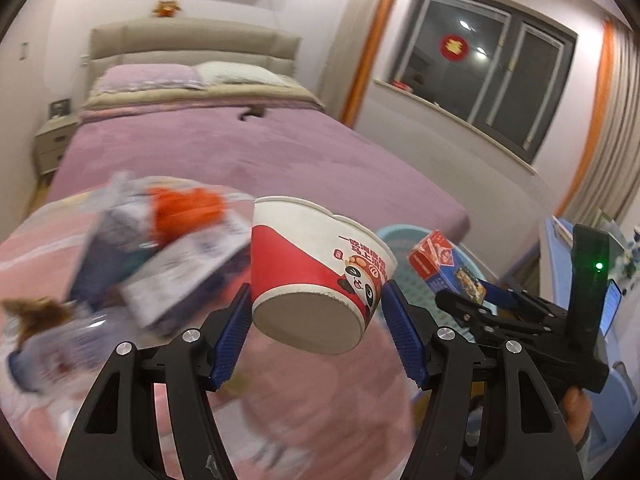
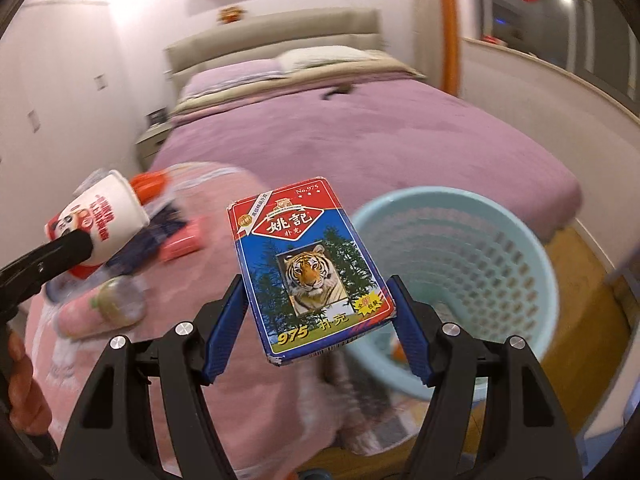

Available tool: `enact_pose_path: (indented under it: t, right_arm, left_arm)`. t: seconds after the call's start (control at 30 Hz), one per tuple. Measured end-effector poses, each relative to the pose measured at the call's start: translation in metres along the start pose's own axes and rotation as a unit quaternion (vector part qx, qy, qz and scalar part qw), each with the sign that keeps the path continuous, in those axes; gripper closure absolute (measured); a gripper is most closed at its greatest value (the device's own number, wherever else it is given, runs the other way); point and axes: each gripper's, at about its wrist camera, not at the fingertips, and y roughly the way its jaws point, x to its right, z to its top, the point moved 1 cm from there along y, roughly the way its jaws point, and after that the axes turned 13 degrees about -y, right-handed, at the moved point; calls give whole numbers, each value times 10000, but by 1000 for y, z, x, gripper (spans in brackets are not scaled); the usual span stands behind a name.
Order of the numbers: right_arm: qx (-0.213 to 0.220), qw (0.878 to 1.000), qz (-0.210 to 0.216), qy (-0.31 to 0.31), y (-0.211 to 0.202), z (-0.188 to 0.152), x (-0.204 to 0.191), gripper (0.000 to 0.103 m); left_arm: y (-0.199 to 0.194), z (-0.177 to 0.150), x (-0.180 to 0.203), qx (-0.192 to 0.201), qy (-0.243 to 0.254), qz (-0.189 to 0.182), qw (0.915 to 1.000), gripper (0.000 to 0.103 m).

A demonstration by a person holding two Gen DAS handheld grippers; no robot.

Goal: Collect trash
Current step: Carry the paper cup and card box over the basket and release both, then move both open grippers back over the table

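My left gripper (image 1: 316, 316): jaws clamped on red-white paper cup (image 1: 316, 268), tilted, base toward me, held above pink blanket (image 1: 312, 400). My right gripper (image 2: 320, 320): jaws gripping tiger card box (image 2: 308, 268) by its sides. Beyond it, pale blue basket (image 2: 516, 236) beside bed (image 2: 360, 136). Remaining litter pile (image 1: 160, 252) blurred on blanket.

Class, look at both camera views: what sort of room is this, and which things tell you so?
Most likely a home bedroom: a bed with a padded headboard, pillows, and a nightstand beside it.
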Motion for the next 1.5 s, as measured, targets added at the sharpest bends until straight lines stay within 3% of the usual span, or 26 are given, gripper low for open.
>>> enact_pose_path:
  t: [0.17, 0.5, 0.6, 0.7, 0.93, 1.13, 1.33, 1.5]
  right_arm:
    - [-142, 9981, -363, 481, 13, -7, 39, 37]
    - [-618, 9838, -675, 1545, 39, -35, 102, 35]
    - [-728, 9791, -655, 1781, 44, -44, 116, 35]
    - [-774, 9774, -712, 1836, 43, -49, 122, 35]
    - [-628, 9806, -575, 1765, 35, -47, 116, 35]
    - [-198, 9922, -414, 1155, 10, -21, 67, 35]
    - [228, 9983, -85, 532, -8, 4, 13, 35]
    - [420, 9988, 246, -4, -16, 15, -40, 35]
  left_arm:
    - [41, -1, 28, -296, 175, -156, 9993, 40]
    - [116, -10, 70, -897, 336, -411, 9946, 39]
    - [130, -12, 76, -993, 337, -436, 9935, 30]
    - [135, -15, 75, -1078, 264, -496, 9926, 29]
    - [106, -19, 58, -941, 123, -624, 9935, 28]
    - [51, -12, 33, -452, 89, -645, 9969, 28]
    - [-13, -10, 0, 117, -36, -431, 9990, 28]
    - [-57, -12, -41, 485, -105, 159, 9986, 28]
